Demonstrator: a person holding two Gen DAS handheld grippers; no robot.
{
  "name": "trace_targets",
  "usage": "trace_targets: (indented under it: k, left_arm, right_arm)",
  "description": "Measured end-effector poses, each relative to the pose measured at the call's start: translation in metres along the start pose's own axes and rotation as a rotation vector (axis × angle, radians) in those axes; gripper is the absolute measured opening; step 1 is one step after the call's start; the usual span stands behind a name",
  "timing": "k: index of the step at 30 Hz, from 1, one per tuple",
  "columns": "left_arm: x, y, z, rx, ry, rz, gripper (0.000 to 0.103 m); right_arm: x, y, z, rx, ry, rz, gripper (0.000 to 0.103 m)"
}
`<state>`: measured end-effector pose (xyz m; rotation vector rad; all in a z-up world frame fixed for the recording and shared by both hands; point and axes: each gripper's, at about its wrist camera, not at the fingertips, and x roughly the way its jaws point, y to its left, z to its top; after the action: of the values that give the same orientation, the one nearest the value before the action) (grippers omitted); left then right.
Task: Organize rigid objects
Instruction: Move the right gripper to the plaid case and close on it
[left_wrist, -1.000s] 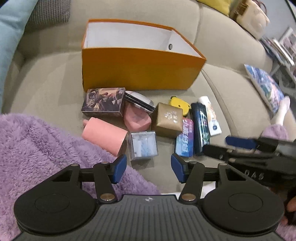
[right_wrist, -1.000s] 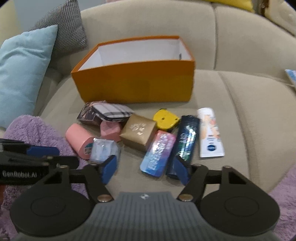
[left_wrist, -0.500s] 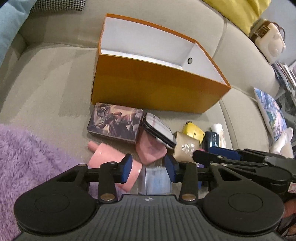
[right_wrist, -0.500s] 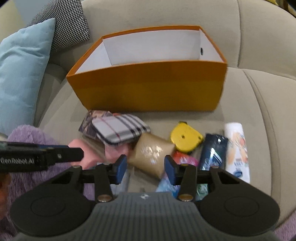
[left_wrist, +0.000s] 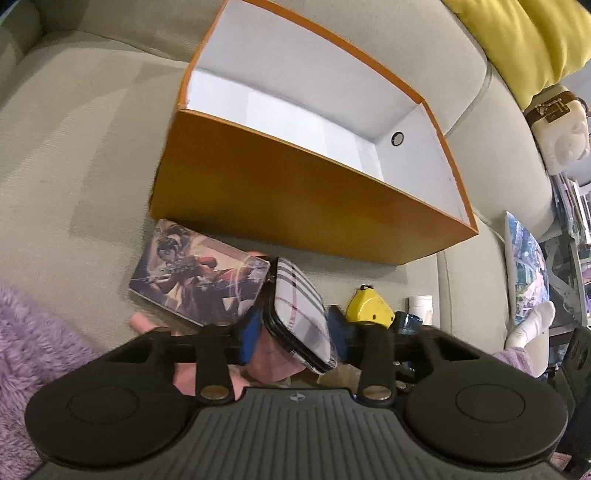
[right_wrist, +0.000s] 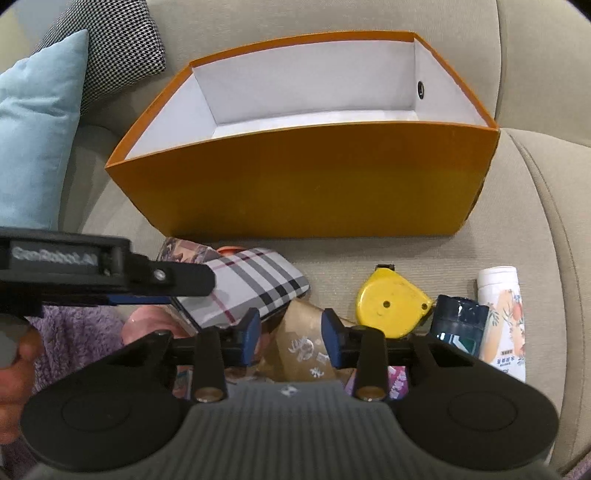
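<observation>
An empty orange box (left_wrist: 295, 195) with a white inside stands on the beige sofa, and a pile of small items lies before it. My left gripper (left_wrist: 293, 336) is down in the pile with jaws closing. A plaid case (left_wrist: 299, 317) and a pink box (left_wrist: 273, 362) sit between its blue pads, and I see no firm press. My right gripper (right_wrist: 291, 336) has jaws closing around a gold box (right_wrist: 303, 343), with a sliver of gap on the left side. One of the left gripper's fingers (right_wrist: 177, 277) crosses over the plaid case (right_wrist: 255, 284).
An illustrated flat box (left_wrist: 199, 280) lies left of the plaid case. A yellow tape measure (right_wrist: 391, 302), a dark blue bottle (right_wrist: 458, 321) and a white tube (right_wrist: 502, 317) lie to the right. A purple blanket (left_wrist: 37, 350) covers the near left, and cushions (right_wrist: 37, 129) lean at the back left.
Both grippers have come forward and down into the pile, and their jaws have narrowed. The left one has rolled and now straddles the plaid case; the right one straddles the gold box.
</observation>
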<state>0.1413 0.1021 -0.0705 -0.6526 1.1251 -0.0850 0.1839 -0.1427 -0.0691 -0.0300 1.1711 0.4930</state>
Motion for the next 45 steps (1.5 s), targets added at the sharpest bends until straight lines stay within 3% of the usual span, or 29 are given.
trace_targets:
  k: [1, 4, 17, 19, 21, 26, 28, 31, 32, 34, 36, 42, 44, 45]
  left_arm:
    - [-0.001, 0.0, -0.002, 0.007, -0.005, 0.004, 0.03]
    - [-0.006, 0.006, -0.007, -0.012, -0.015, -0.013, 0.026]
    - [-0.035, 0.033, -0.04, -0.055, -0.015, 0.007, 0.023]
    - [-0.036, 0.035, -0.04, -0.055, -0.018, 0.014, 0.023]
    - [-0.036, 0.039, -0.04, -0.061, -0.015, 0.013, 0.023]
    - [-0.031, 0.034, -0.034, -0.016, 0.0, 0.07, 0.024]
    - [-0.029, 0.028, -0.031, 0.025, 0.004, 0.089, 0.025]
    - [-0.026, 0.019, -0.028, 0.078, 0.003, 0.118, 0.024]
    - [-0.024, 0.015, -0.028, 0.097, 0.002, 0.127, 0.024]
    - [-0.025, 0.011, -0.026, 0.121, -0.018, 0.14, 0.024]
    - [-0.023, 0.01, -0.024, 0.119, -0.021, 0.152, 0.025]
    - [-0.025, 0.026, -0.014, 0.034, -0.038, 0.164, 0.036]
    - [-0.026, 0.031, -0.009, 0.022, -0.041, 0.17, 0.037]
    - [-0.025, 0.031, -0.007, 0.022, -0.038, 0.157, 0.037]
  right_arm:
    - [0.001, -0.001, 0.001, 0.007, 0.001, 0.001, 0.039]
    - [0.003, -0.003, 0.001, 0.034, 0.008, 0.008, 0.04]
    - [0.016, 0.006, -0.002, 0.132, 0.033, 0.169, 0.043]
    - [0.023, 0.006, 0.001, 0.161, 0.035, 0.202, 0.049]
    - [0.031, 0.006, 0.004, 0.186, 0.042, 0.217, 0.062]
    - [0.05, 0.002, 0.005, 0.26, 0.074, 0.29, 0.065]
    - [0.052, 0.006, 0.007, 0.25, 0.056, 0.291, 0.064]
    - [0.048, 0.012, 0.009, 0.209, 0.03, 0.274, 0.052]
    - [0.044, 0.013, 0.01, 0.19, 0.011, 0.267, 0.039]
    - [0.037, 0.014, 0.011, 0.169, -0.004, 0.254, 0.027]
    - [0.035, 0.01, 0.011, 0.175, -0.017, 0.24, 0.001]
    - [0.027, 0.005, 0.016, 0.181, -0.02, 0.257, 0.002]
    - [0.032, 0.001, 0.018, 0.197, 0.017, 0.277, 0.012]
    - [0.038, 0.001, 0.022, 0.199, 0.043, 0.288, 0.024]
